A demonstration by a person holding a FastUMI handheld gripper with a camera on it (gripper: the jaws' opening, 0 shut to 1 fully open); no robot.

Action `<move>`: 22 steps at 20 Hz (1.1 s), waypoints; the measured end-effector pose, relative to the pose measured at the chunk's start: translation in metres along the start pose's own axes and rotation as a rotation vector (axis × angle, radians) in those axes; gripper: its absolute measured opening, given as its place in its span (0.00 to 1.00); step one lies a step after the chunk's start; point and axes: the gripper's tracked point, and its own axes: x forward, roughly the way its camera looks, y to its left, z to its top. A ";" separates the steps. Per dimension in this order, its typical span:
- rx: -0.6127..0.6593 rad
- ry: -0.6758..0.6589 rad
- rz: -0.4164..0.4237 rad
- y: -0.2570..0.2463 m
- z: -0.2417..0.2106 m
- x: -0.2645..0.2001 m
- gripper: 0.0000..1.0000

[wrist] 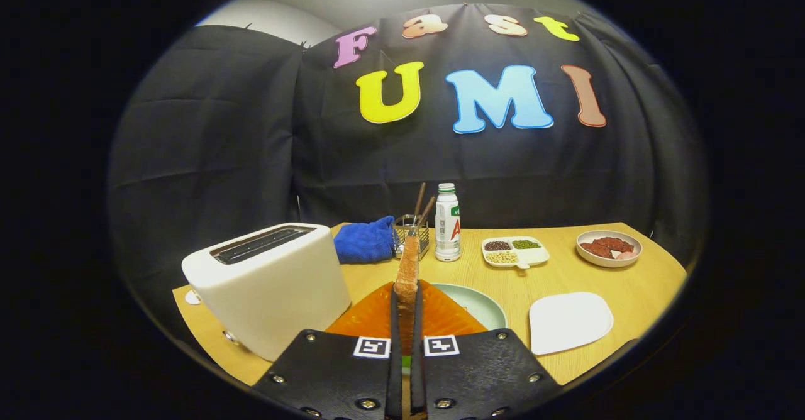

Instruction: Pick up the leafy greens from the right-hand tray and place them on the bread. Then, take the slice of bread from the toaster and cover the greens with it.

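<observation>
Gripper (405,319) fingers clamped on a bread slice (407,272), held upright on edge above the orange mat (371,316), beside the toaster (270,281) near the desk's (566,275) front edge, judged in carriage toward the plate (481,303).

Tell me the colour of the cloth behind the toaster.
Blue: the cloth shows best in the gripper view, behind the toaster.

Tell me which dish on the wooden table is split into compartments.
The small white divided dish beside the white bottle: it holds dark, green and pale beans in separate sections. The round bowl of reddish food and the bare white square plate are undivided.
</observation>
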 end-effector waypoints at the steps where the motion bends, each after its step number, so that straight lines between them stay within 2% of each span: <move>1: 0.005 -0.001 0.003 0.000 -0.003 0.002 0.05; 8: 0.054 -0.033 0.049 0.016 -0.002 0.012 0.05; 11: 0.082 -0.006 0.072 0.022 -0.013 0.020 0.05; 17: 0.070 0.056 -0.036 -0.014 -0.033 0.026 0.06; 19: 0.056 0.083 -0.068 -0.027 -0.040 0.025 0.09; 20: 0.052 0.100 -0.076 -0.030 -0.045 0.024 0.15; 21: 0.053 0.111 -0.085 -0.034 -0.047 0.023 0.15; 22: 0.055 0.117 -0.087 -0.037 -0.049 0.023 0.20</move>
